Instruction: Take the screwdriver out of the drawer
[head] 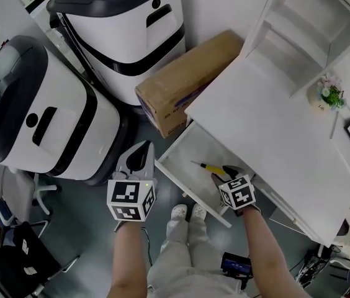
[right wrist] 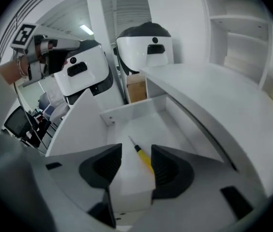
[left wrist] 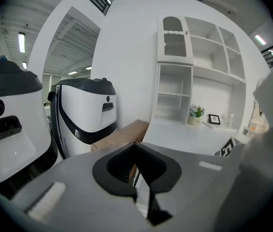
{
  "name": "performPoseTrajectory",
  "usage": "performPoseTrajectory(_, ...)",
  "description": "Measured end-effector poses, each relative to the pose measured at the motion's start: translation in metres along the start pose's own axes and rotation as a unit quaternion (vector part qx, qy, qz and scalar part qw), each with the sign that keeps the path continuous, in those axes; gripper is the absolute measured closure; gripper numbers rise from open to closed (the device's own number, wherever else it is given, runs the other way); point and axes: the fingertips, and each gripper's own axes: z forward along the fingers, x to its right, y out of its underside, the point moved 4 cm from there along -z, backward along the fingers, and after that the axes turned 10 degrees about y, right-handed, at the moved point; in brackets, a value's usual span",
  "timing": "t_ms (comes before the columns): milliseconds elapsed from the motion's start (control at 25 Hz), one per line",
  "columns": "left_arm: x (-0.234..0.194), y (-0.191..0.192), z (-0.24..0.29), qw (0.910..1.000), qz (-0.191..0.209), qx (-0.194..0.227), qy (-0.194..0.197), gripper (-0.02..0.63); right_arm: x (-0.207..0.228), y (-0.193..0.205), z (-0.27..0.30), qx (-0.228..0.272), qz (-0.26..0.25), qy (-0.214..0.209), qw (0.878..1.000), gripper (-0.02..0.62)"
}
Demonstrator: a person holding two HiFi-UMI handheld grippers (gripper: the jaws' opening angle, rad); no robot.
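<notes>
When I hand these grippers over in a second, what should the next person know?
Left gripper: shut, empty, held left of the drawer, above the floor.
Right gripper: open, reaching into the drawer, one jaw on each side of the screwdriver; not closed on it.
Screwdriver: lying flat on the drawer floor, yellow handle toward the right gripper.
Done: drawer is open, right gripper lined up.
Left: close on the handle and lift the screwdriver out.
</notes>
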Motion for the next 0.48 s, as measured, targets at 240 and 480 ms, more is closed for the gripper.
performPoseTrajectory(240,-0.001,0.013,0.008,0.9998,0.003,-0.016,0.01,0.6,-0.004,0.02,0.043,-0.06,-0.037,-0.016,0.997,0.411)
performPoseTrajectory(480,-0.001,0.027,0.017,0.9992,0.009,-0.031,0.025,0.6,-0.002,0.037,0.076,-0.106,-0.061,-0.015,0.992,0.411)
